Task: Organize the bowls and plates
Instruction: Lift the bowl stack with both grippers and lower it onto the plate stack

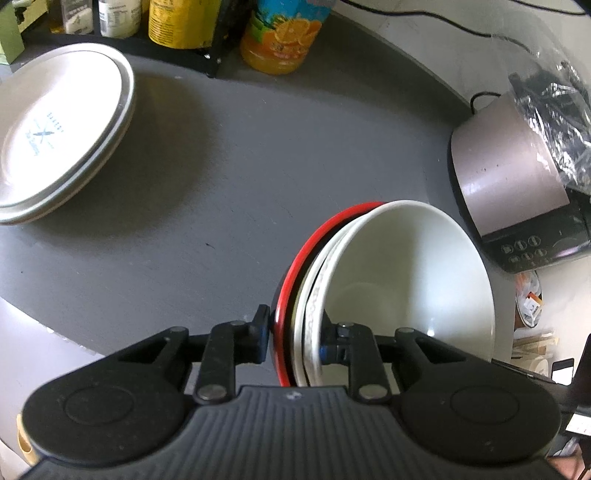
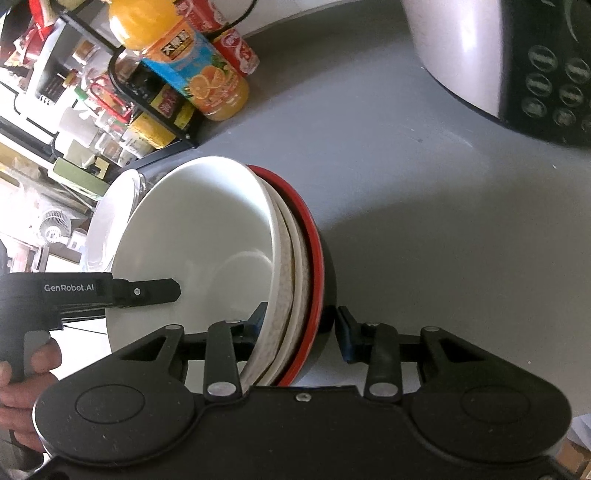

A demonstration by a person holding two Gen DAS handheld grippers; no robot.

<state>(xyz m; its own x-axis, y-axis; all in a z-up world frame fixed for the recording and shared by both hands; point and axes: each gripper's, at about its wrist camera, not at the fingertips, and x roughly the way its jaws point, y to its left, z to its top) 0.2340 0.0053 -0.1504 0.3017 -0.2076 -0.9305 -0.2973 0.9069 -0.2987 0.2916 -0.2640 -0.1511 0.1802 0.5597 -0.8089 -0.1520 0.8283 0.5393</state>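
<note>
I am holding a stack of bowls (image 1: 388, 280) from two sides, above the grey counter (image 1: 229, 192). My left gripper (image 1: 293, 338) is closing narrow on the near rim of the stack: one finger is pressing on the outside of the red-rimmed bowl (image 1: 291, 273) and the other finger is sitting inside the white bowl (image 1: 406, 273). My right gripper (image 2: 297, 325) is straddling the opposite rim of the same stack; its left finger (image 2: 255, 321) is touching the inside of the white bowl, but its right finger (image 2: 345, 332) is standing a little apart from the dark outer wall, so I cannot tell if this grip is firm. In the right view a hand (image 2: 22, 387) is grasping the handle of the left gripper. Farther to the left, a stack of white plates (image 1: 62, 129) is lying on the counter, well apart from the bowls. To the far right a rice cooker (image 1: 517, 177) is standing. At the far edge an orange juice bottle (image 1: 284, 33) is standing beside a black rack (image 1: 177, 55) with jars.
</note>
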